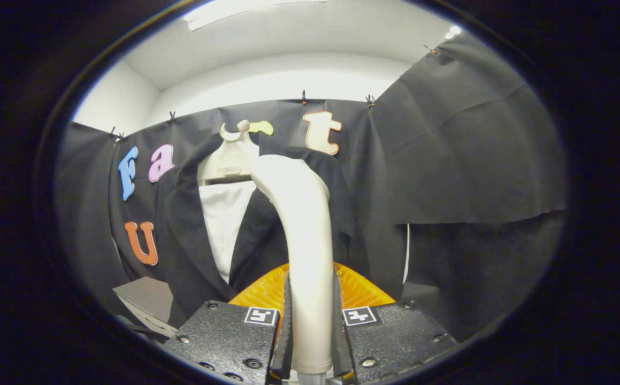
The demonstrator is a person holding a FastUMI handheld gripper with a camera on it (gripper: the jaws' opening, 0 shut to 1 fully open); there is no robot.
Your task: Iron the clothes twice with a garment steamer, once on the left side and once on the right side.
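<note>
A cream garment steamer [303, 224] stands upright between my fingers, its handle clamped by both pads. My gripper [310, 315] is shut on that handle. The steamer's head curves up and toward the jacket. Just beyond it hangs a black suit jacket [192, 240] over a white shirt front [225, 224], on a cream hanger [229, 160] hooked to the booth's back wall. The steamer head sits at about the jacket's right lapel and shoulder; I cannot tell whether it touches the cloth.
An orange ribbed part [360, 289] shows right behind my fingers on either side of the handle. A grey flat surface [146, 297] lies low beside the jacket. Black cloth walls [465, 160] close the booth behind and beside the jacket.
</note>
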